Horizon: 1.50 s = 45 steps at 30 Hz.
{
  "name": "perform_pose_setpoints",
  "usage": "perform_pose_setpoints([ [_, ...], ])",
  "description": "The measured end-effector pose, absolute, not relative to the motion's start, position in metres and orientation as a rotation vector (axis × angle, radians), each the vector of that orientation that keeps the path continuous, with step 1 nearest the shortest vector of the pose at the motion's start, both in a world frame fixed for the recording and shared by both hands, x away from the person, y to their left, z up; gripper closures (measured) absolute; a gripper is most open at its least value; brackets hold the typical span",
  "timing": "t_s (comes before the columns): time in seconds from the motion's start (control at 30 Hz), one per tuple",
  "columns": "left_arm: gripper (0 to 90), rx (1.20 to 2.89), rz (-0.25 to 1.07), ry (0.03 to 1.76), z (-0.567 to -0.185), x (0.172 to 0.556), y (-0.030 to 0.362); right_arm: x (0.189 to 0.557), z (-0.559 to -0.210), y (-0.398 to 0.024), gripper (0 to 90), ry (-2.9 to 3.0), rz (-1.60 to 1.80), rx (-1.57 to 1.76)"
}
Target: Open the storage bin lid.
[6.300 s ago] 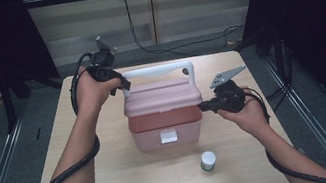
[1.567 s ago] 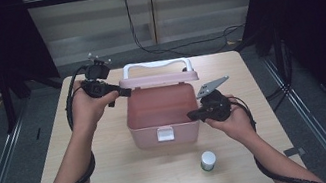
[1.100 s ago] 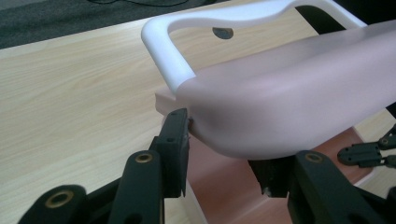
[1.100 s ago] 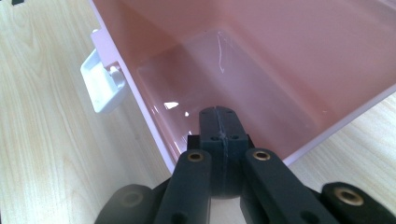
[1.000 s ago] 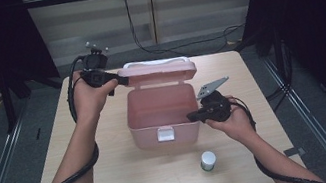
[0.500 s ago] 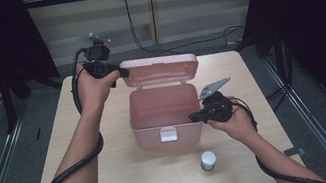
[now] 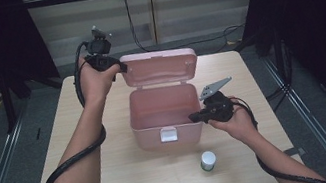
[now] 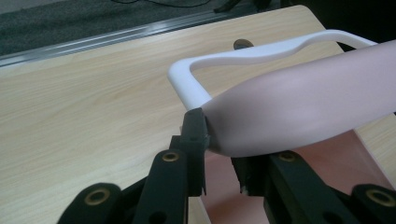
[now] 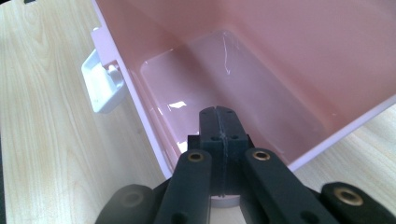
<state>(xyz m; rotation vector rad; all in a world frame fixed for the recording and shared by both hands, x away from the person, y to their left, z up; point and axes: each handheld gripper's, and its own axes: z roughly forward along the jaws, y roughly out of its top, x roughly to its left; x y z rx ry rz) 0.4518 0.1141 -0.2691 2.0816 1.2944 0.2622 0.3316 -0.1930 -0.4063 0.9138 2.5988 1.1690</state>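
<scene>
We saw a pink box point(image 7: 165, 116) sitting near the middle of the desk point(image 7: 116, 181), its lid point(image 7: 159, 66) swung up and standing roughly upright at the box's far edge. The inside of the box looked bare in the right gripper view, pink floor and walls.

The left gripper point(image 7: 116, 68) was up at the lid's left end. In the left gripper view its two black jaws pinched the rounded pink edge of the lid, one jaw on each side, so we logged it as clamped on the lid. A white handle point(image 8: 243, 58) looped off the lid toward the desk's far side in that view. The left hand point(image 7: 95, 80) wrapped the gripper body, and a thick black cable point(image 7: 71, 161) trailed down along the forearm.

The right gripper point(image 7: 194, 115) sat at the box's right wall, near the front right corner. In the right gripper view its jaws were pressed flat together with nothing seen between them, tips over the rim, so we put it down as closed. We could not tell if the tips touched the rim. The right hand point(image 7: 229, 118) held it from the desk's right side, with the grey three-cornered plate point(image 7: 213, 87) on top.

A white latch point(image 7: 168, 134) hung on the box's front wall. A small white-capped jar point(image 7: 208, 160) stood upright on the desk between the box and the near edge, apart from the box.
</scene>
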Motion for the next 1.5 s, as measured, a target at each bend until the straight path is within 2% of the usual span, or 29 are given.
perform_pose_setpoints([
  [1.5, 82.1, 2.115, 0.243, 1.347, -0.269, 0.501, 0.105, 0.334, -0.406, -0.194, 90.0, 2.631, 1.164, 0.877],
])
